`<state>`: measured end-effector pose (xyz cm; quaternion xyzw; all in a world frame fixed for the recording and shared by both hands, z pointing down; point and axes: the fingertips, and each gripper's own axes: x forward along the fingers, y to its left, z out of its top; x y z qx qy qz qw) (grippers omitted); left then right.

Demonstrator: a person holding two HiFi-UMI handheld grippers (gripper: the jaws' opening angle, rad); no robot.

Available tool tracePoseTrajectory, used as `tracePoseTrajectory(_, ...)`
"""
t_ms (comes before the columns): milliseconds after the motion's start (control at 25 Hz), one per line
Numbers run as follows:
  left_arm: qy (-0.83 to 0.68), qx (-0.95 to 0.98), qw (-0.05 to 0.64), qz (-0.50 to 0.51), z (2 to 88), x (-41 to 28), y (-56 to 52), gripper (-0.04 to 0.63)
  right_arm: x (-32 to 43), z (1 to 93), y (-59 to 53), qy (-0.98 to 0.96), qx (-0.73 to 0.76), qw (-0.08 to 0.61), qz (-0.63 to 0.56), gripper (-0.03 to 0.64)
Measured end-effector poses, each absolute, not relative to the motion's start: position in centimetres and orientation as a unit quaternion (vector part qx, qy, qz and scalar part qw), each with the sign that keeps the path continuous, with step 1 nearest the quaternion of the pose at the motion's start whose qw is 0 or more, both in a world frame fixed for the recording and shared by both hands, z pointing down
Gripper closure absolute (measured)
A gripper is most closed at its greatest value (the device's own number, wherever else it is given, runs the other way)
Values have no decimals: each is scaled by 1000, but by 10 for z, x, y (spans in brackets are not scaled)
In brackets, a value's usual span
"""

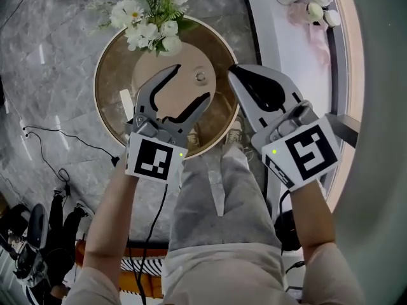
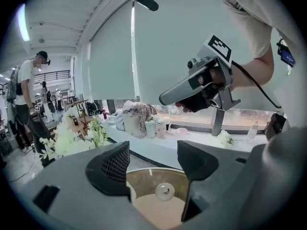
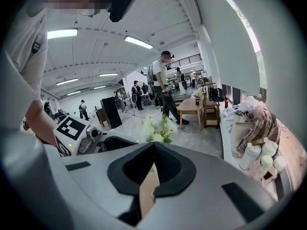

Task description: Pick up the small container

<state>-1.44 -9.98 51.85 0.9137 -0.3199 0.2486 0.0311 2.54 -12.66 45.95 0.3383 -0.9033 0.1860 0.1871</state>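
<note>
The small container (image 1: 201, 77) is a little round pale pot standing on the light disc in the middle of a round brown table (image 1: 109, 75). My left gripper (image 1: 191, 84) hovers above the table, open, with the pot just beyond its fingertips and nothing between them. In the left gripper view the small container (image 2: 164, 191) shows low down in the gap of the left gripper (image 2: 154, 164). My right gripper (image 1: 233, 72) is held shut and empty to the right of the pot, over the table's right rim. In its own view the right gripper (image 3: 153, 150) shows its pads pressed together.
A bunch of white flowers (image 1: 152, 18) stands at the table's far side. A small white item (image 1: 126, 100) lies on the table's left part. A white ledge (image 1: 286, 37) with bottles (image 1: 311, 8) runs along the right. The person's legs and shoes (image 1: 232, 134) sit below the table edge.
</note>
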Motion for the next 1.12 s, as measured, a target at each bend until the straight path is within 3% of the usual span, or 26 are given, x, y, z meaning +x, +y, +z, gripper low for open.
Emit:
tracePoseTrajectory(520,-290,928,40,230,631,-5,-98,259,22,542,-123,-901,319,212,204,611)
tracePoseTrajectory(1120,-282,927,59,241,737,7,-92,258,19,625,-121,-895,323,215,220,611)
